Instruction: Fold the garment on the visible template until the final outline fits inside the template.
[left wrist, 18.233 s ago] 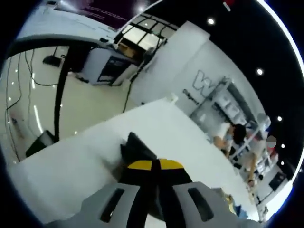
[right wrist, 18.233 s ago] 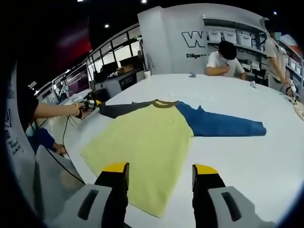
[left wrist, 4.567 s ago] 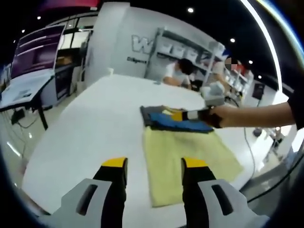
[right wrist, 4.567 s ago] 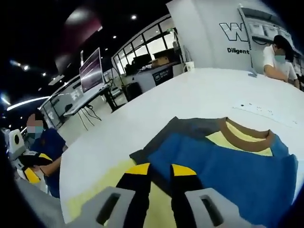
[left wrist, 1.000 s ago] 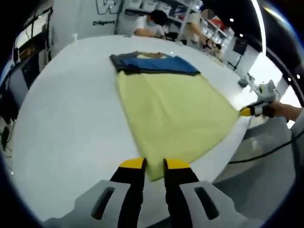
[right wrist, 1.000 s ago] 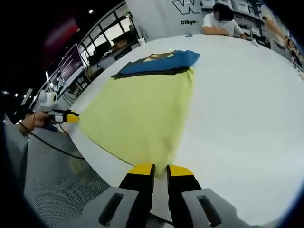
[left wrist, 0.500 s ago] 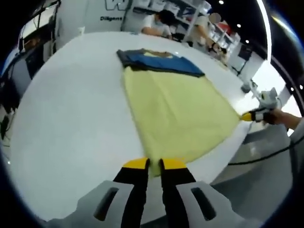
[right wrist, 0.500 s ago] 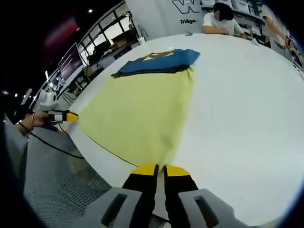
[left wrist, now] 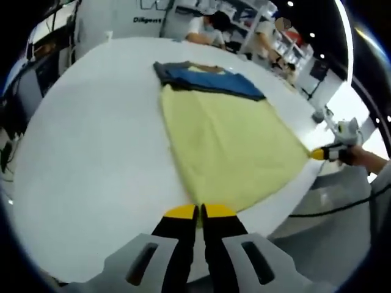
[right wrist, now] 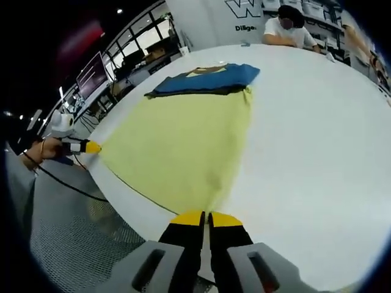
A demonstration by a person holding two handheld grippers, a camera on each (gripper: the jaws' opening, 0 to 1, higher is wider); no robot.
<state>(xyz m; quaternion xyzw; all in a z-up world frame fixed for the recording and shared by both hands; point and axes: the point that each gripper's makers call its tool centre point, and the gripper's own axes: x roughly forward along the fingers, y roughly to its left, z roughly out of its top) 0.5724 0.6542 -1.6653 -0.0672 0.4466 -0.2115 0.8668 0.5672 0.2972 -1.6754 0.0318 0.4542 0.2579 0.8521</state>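
Both grippers (left wrist: 200, 212) (right wrist: 205, 218) apparently pinch the garment's (left wrist: 226, 146) hem corners

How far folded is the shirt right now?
Partly folded. The blue sleeves lie across the chest, while the yellow body is spread flat on the table, both bottom corners pinched by the left gripper and right gripper.

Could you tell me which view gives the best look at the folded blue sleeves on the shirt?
The right gripper view: the blue sleeves lie crossed over the shirt's top, with the collar peeking out. The left gripper view shows the same blue sleeves smaller and more foreshortened.
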